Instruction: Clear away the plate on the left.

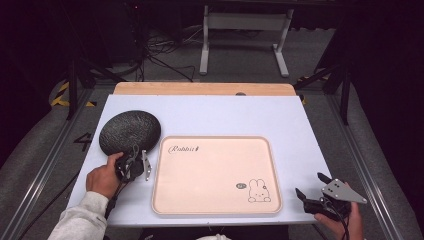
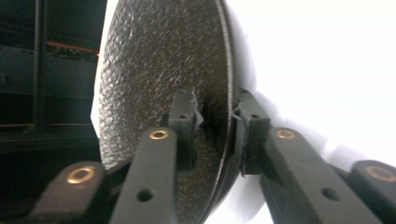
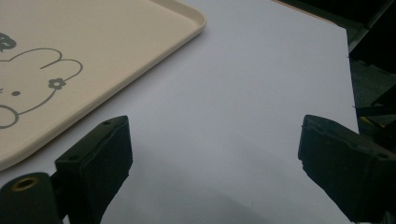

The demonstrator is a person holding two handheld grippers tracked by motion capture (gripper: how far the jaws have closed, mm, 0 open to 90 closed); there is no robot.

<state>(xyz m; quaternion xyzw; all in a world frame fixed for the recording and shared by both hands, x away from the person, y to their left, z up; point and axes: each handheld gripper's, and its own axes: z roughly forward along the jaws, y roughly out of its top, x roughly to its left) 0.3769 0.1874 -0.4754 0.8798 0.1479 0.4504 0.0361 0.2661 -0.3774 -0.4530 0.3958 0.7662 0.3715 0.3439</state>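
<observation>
A black textured plate (image 1: 129, 131) lies at the left of the white table, beside a beige tray (image 1: 200, 175) printed with a rabbit. My left gripper (image 1: 133, 151) is turned on its side at the plate's near rim. In the left gripper view its jaws straddle the plate (image 2: 159, 70) edge, one pad on the upper face and one under the rim, so the left gripper (image 2: 217, 116) is shut on it. My right gripper (image 1: 309, 183) hovers open near the front right corner, right of the tray. The right gripper (image 3: 215, 149) holds nothing, with the tray (image 3: 116, 42) corner to its left.
The white table top (image 1: 225, 115) has a wooden strip (image 1: 200, 89) along its far edge. Beyond it are a table frame's white legs (image 1: 205, 45) and cables on the floor. The table's right edge (image 3: 348, 56) runs close to my right gripper.
</observation>
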